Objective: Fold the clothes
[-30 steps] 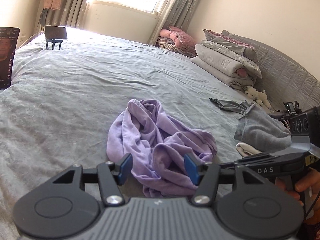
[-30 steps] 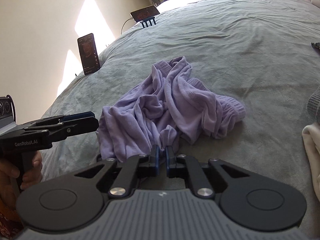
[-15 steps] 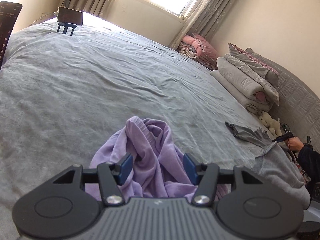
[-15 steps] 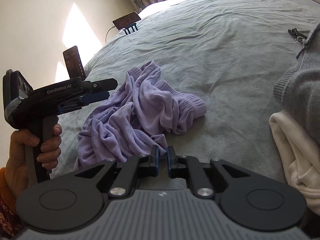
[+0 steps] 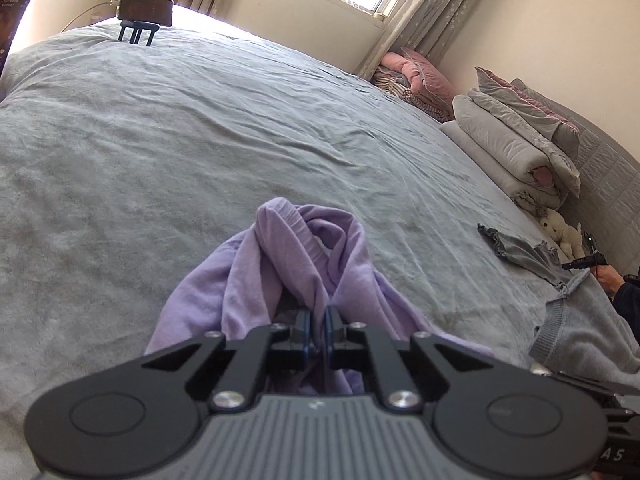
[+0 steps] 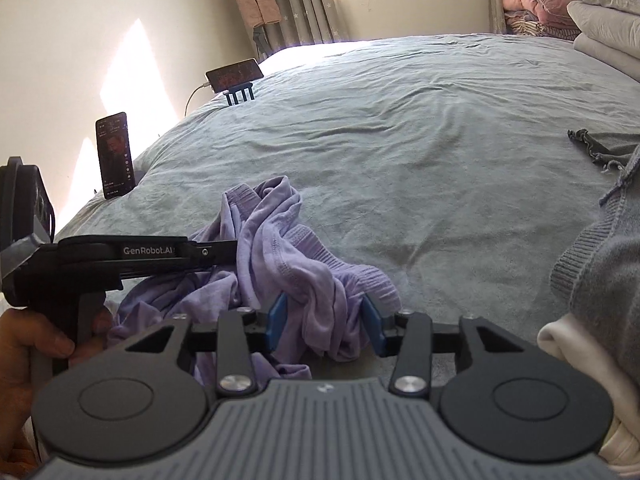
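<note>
Nearby, at the near edge of the wide grey bedspread [image 5: 200, 128], one crumpled lilac knit garment [image 5: 288, 256], heaped in loose folds, lying toward the left side of the bed; one left gripper [image 5: 317, 330], black with blue pads, jaws clenched on a fold of the lilac garment, cloth pinched between the pads and rising in a ridge ahead of them; the same gripper seen side-on from the right wrist view, its tip buried in the lilac heap, a hand [image 6: 36, 344] around its handle; one right gripper [image 6: 326, 328], jaws spread wide, blue pads either side of a hanging bunch of the lilac cloth, whether touching it I cannot tell. One grey ribbed-knit garment [image 6: 600, 276] at the right near edge of the bed, resting over a cream-white cloth [image 6: 576, 356]; one small dark grey frilled piece [image 5: 520, 248] beyond it. Two phones: one upright dark phone [image 6: 115, 155] at the left edge; one dark phone on a blue stand [image 6: 235, 74] at the far left corner, cable attached. Folded grey quilts [image 5: 516, 148] stacked along the right edge; one pale plush toy [image 5: 560, 232] beside them.
</note>
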Demonstrator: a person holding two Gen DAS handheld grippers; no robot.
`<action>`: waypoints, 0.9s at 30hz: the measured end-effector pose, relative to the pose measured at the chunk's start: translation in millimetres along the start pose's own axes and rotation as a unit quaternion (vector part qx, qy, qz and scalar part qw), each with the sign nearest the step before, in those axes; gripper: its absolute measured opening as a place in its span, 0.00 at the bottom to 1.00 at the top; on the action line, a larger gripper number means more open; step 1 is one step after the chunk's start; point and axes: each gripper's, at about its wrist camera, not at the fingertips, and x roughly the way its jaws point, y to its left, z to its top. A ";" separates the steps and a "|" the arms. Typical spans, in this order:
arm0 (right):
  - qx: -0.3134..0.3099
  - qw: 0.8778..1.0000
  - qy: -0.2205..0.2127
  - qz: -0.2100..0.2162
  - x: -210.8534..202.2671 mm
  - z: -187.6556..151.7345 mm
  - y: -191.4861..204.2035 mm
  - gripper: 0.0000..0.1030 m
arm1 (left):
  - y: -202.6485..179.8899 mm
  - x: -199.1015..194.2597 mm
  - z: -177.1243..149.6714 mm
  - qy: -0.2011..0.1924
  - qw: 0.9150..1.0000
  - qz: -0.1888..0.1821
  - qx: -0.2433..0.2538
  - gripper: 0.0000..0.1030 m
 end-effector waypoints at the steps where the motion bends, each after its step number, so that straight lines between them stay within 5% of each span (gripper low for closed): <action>1: -0.001 1.000 -0.003 -0.008 1.2 0.2 -0.7 0.20 | -0.3 -5.1 0.9 -0.007 1.000 -0.001 0.000 0.06; 10: 0.072 0.995 -0.054 -0.050 -20.0 8.7 -26.8 0.08 | 0.9 -58.1 9.1 -0.079 0.997 -0.005 0.004 0.06; 19: 0.093 0.994 -0.040 -0.048 -11.7 11.7 -23.8 0.09 | 24.2 -108.3 14.3 -0.148 0.988 0.041 -0.007 0.06; 24: 0.075 0.997 -0.026 -0.019 -2.0 12.1 0.8 0.22 | 43.9 -135.6 13.7 -0.178 0.979 0.097 -0.011 0.06; 27: 0.065 0.997 -0.028 -0.006 2.5 13.7 16.1 0.47 | 56.7 -150.9 12.5 -0.190 0.973 0.131 -0.012 0.06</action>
